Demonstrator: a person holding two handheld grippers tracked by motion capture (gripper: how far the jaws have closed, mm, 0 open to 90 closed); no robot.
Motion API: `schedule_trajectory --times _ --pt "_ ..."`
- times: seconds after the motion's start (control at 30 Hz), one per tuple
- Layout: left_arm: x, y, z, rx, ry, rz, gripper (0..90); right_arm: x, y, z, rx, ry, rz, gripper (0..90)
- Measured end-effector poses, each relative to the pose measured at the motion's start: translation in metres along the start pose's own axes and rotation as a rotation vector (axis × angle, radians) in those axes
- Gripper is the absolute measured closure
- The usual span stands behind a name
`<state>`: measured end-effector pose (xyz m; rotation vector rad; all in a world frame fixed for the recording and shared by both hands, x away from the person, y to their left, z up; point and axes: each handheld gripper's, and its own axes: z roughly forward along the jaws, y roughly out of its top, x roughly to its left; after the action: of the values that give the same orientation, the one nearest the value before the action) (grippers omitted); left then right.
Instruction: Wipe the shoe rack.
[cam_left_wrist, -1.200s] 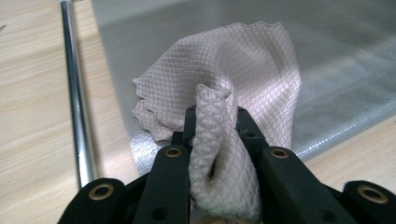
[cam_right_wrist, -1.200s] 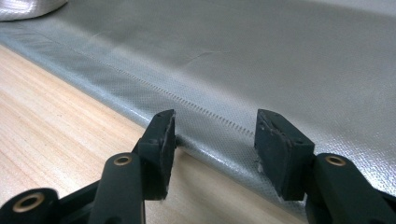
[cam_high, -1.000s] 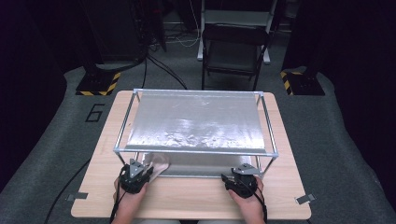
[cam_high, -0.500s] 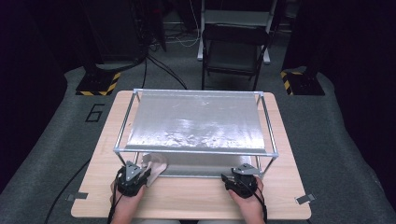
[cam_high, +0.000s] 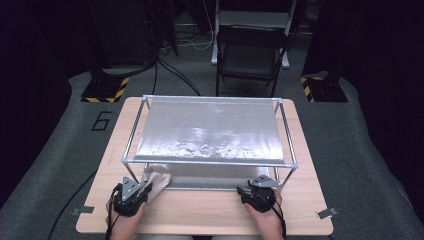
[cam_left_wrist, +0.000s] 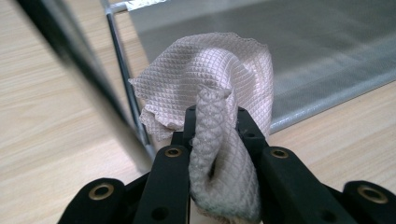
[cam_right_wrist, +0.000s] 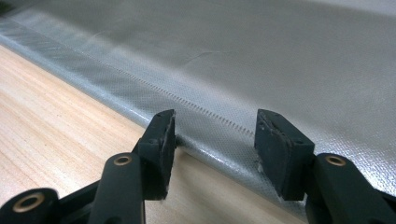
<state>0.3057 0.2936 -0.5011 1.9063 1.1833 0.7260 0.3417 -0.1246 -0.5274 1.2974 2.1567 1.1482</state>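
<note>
A pale pink waffle-weave cloth (cam_left_wrist: 210, 79) is pinched between the jaws of my left gripper (cam_left_wrist: 215, 119), its loose end bunched above them. From above, the cloth (cam_high: 157, 180) lies at the near left corner of a metal-framed rack (cam_high: 210, 162) with a silvery sheet (cam_high: 210, 130), and my left gripper (cam_high: 145, 189) is just in front of it. Near the rack's front right corner my right gripper (cam_high: 242, 190) rests on the table. Its jaws stand open (cam_right_wrist: 215, 133) over the near edge of the lower silvery sheet (cam_right_wrist: 280, 70), nothing between them.
The rack stands on a light wooden table (cam_high: 200, 210). A thin metal leg (cam_left_wrist: 126, 84) of the rack rises just left of the cloth. Beyond the table are a folding chair (cam_high: 250, 50) and black stands with yellow-striped bases (cam_high: 105, 90).
My left gripper has drawn slightly back toward the table's near edge with the cloth. The right gripper has stayed put.
</note>
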Motion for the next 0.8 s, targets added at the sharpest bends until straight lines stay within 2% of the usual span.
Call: schedule_trajectory --times 0.07,0.2,0.27,0.3,0.33,0.37,0.5,0.6,0.63,0.73,0.8 --pt "0.002 -0.001 -0.003 -0.007 0.004 -0.018 78.7 0.0 0.0 0.0 0.0 0.0 0.0 48.2" --pt "0.008 -0.004 -0.011 0.001 0.021 -0.019 78.7 0.0 0.0 0.0 0.0 0.0 0.001 48.2" --pt "0.01 -0.007 -0.012 -0.005 0.024 -0.046 78.6 0.0 0.0 0.0 0.0 0.0 0.0 48.2" --pt "0.011 -0.008 -0.013 0.009 0.028 -0.032 78.5 0.0 0.0 0.0 0.001 0.0 0.0 48.2" --pt "0.011 -0.009 -0.012 0.002 0.035 -0.046 78.3 0.0 0.0 0.0 0.001 0.0 0.001 48.2" --pt "0.013 -0.011 -0.013 0.018 0.035 -0.038 78.2 0.0 0.0 0.0 0.001 0.0 0.0 48.2" --pt "0.014 -0.013 -0.012 0.025 0.058 -0.038 76.8 0.0 0.0 0.0 0.0 0.0 0.0 48.2" --pt "0.018 -0.015 -0.011 0.016 0.09 -0.059 64.6 0.0 0.0 0.0 0.001 0.0 0.001 48.2" --pt "0.02 -0.015 -0.011 0.019 0.102 -0.05 63.7 0.0 0.0 0.0 0.001 0.0 0.001 48.2" --pt "0.023 -0.016 -0.012 0.028 0.109 -0.078 58.2 0.0 0.0 0.0 0.001 0.0 0.001 48.2" --pt "0.025 -0.016 -0.012 0.028 0.114 -0.074 54.9 0.0 0.0 0.0 0.001 0.0 0.001 48.2"
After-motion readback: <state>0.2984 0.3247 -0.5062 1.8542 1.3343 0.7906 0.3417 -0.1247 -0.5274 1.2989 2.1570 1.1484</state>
